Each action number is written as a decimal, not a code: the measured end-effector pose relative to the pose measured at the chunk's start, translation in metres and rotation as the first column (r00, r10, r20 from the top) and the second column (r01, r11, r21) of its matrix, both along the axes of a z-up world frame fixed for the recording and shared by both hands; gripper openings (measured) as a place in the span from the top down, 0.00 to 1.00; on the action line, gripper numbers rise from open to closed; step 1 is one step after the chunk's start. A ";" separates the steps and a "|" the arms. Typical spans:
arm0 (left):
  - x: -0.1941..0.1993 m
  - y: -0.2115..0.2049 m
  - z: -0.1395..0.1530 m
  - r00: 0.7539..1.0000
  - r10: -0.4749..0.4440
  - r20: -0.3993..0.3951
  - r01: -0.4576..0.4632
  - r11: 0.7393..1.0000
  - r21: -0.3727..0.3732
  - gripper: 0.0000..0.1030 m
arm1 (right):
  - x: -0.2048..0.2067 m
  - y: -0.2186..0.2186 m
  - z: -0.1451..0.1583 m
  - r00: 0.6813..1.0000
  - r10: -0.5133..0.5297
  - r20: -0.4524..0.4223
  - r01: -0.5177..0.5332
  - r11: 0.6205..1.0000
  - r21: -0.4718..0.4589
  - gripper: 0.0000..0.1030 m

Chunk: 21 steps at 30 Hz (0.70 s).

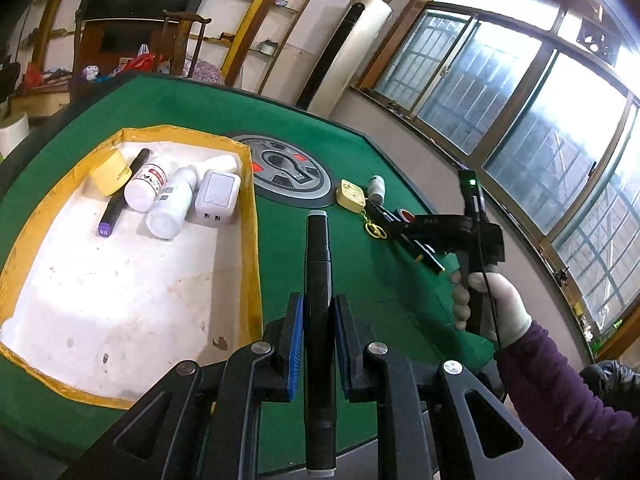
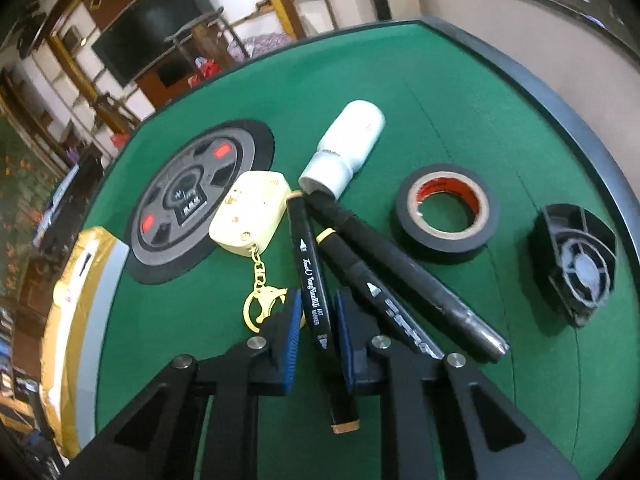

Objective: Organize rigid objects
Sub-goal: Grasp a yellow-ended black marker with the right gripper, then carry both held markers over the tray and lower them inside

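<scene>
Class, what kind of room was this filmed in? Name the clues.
Probably a home living room with a mahjong table: green felt table with a central dice panel, a TV by wall shelves, and a standing air conditioner.

Tape roll [image 2: 448,209] right of markers [image 2: 404,268]

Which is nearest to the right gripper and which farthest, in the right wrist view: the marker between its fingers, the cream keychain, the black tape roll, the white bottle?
1. Marker, between the right gripper fingers.
2. Cream keychain, ahead on the left.
3. Black tape roll, ahead on the right; too close to the keychain to call.
4. White bottle, farthest, straight ahead.
</scene>
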State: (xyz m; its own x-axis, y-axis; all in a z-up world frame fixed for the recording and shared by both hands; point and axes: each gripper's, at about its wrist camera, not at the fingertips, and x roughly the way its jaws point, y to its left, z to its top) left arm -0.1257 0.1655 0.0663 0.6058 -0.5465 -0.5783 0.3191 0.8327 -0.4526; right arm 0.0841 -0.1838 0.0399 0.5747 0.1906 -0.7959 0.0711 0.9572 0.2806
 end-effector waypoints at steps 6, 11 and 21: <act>-0.006 0.012 0.002 1.000 0.025 -0.002 -0.025 1.000 -0.013 0.86 | -0.030 -0.011 0.018 0.998 -0.017 0.057 0.010 0.994 0.110 0.86; -0.014 0.037 0.009 0.996 0.089 0.020 -0.089 0.996 -0.001 0.86 | -0.058 -0.008 0.029 0.997 -0.005 0.079 -0.011 0.978 0.207 0.86; 0.002 0.100 0.012 0.973 0.232 -0.003 -0.231 0.970 0.075 0.86 | -0.091 0.045 0.061 0.984 0.108 0.143 -0.147 0.944 0.295 0.86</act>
